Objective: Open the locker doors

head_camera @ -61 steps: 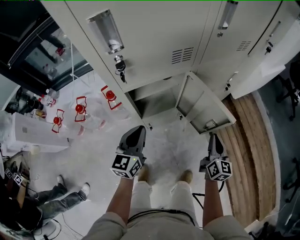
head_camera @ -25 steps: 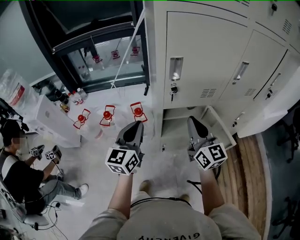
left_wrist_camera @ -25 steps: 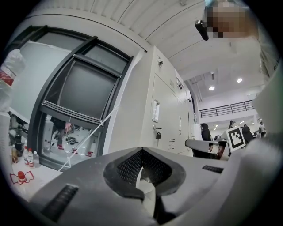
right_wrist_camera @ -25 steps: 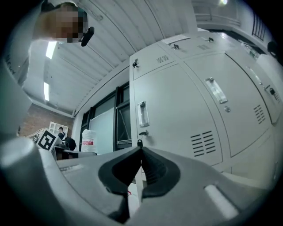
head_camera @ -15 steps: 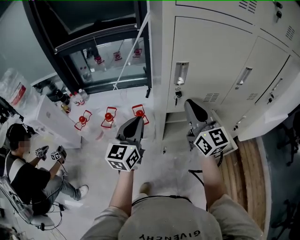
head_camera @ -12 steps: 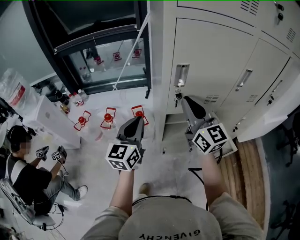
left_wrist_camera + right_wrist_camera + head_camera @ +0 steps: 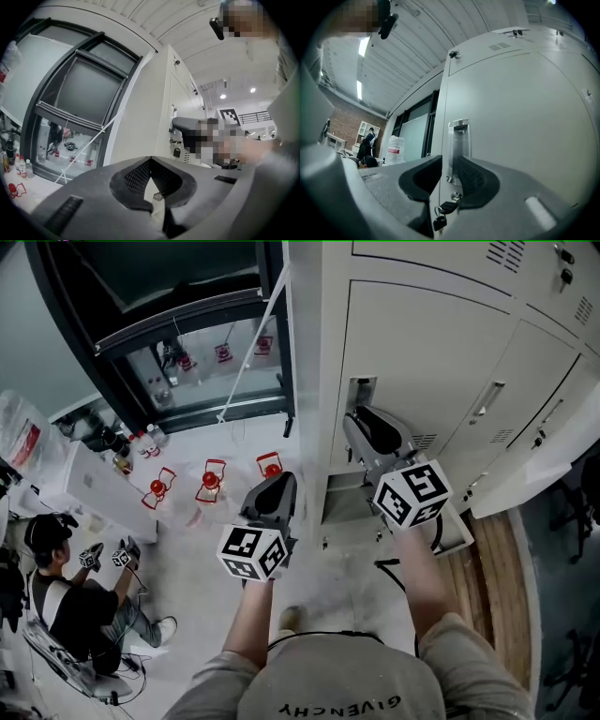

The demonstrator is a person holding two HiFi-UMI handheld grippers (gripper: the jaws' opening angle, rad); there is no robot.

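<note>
A bank of cream lockers (image 7: 431,343) fills the upper right of the head view. The nearest closed door carries a recessed metal handle (image 7: 361,390) (image 7: 458,140), and a key with a small lock (image 7: 439,216) hangs below it. My right gripper (image 7: 356,423) (image 7: 449,165) is raised close to that handle. Its jaws have just been opening, and the handle shows in the gap between them, with no pad pressing on it. My left gripper (image 7: 279,482) (image 7: 150,160) is shut on nothing and points past the lockers' left side. A bottom locker door (image 7: 455,532) stands open.
A person sits on the floor (image 7: 70,601) at the lower left, holding grippers. Red-framed bottles (image 7: 211,481) stand on the floor before a black-framed glass wall (image 7: 187,343). A white unit with bottles (image 7: 89,488) stands left; wooden flooring (image 7: 492,596) runs along the right.
My right gripper has risen from the open bottom locker to the handle of the door above, and its jaws have parted. My left gripper has shifted slightly and stays shut.
</note>
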